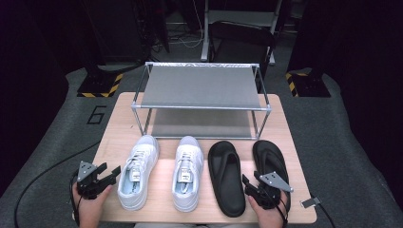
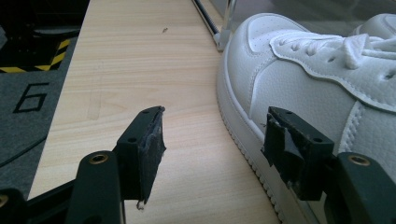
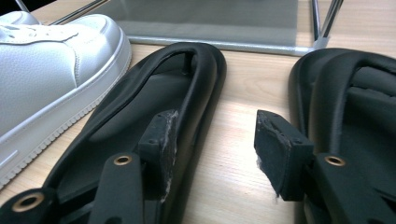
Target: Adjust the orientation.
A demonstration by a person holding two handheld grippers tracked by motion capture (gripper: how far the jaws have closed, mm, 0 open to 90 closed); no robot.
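Two white sneakers stand side by side on the wooden table (image 1: 114, 137), the left sneaker (image 1: 138, 173) (image 2: 327, 79) and the right sneaker (image 1: 187, 173) (image 3: 46, 79). Right of them lie two black flip-flops, one (image 1: 227, 175) (image 3: 154, 93) beside the sneakers and one (image 1: 269, 159) (image 3: 355, 107) near the table's right edge. My left gripper (image 1: 109, 170) (image 2: 215, 116) is open and empty, low at the left sneaker's outer side, one jaw close to its sole. Also open and empty, my right gripper (image 1: 252, 179) (image 3: 215, 119) hovers over the gap between the flip-flops.
A metal shoe rack (image 1: 202, 88) (image 3: 205, 18) with two grey shelves stands at the table's back, both shelves bare. Bare wood (image 2: 130, 70) lies left of the sneakers. Beyond the table are grey floor marked "6" (image 1: 97, 115), yellow-black striped bases (image 1: 100, 85) and a dark chair (image 1: 240, 40).
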